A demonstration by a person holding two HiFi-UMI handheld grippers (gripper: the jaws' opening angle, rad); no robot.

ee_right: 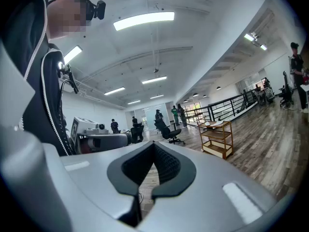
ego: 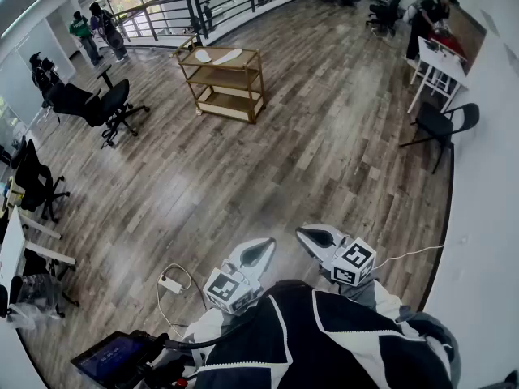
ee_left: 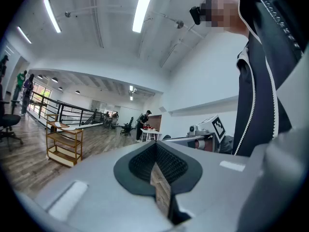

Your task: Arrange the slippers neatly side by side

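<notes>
The left gripper (ego: 256, 251) is sitting with its jaws pressed together on nothing, and the right gripper (ego: 313, 235) is doing the same, shut and empty; both are being held level, close to the person's chest, and pointing out over bare wooden floor (ego: 324, 144). Neither is touching anything. Out beyond them, the wooden cart (ego: 217, 69) is standing well apart from both grippers, ahead and off toward the left gripper's side in the head view. On the cart's top shelf a left slipper (ego: 203, 56) and a right slipper (ego: 229, 55) are lying near each other, apparently not touching. The right one is stretching diagonally across the shelf, while the left one is looking rounder and differently turned, so their long axes are probably not yet matching, though at this range it is hard to be sure. An office chair (ego: 105, 108) is standing to the left of the cart, and a railing (ego: 174, 10) is running behind it. Judging from this, the left gripper is slightly nearer the cart, but the person is needing to walk across to the cart first.
</notes>
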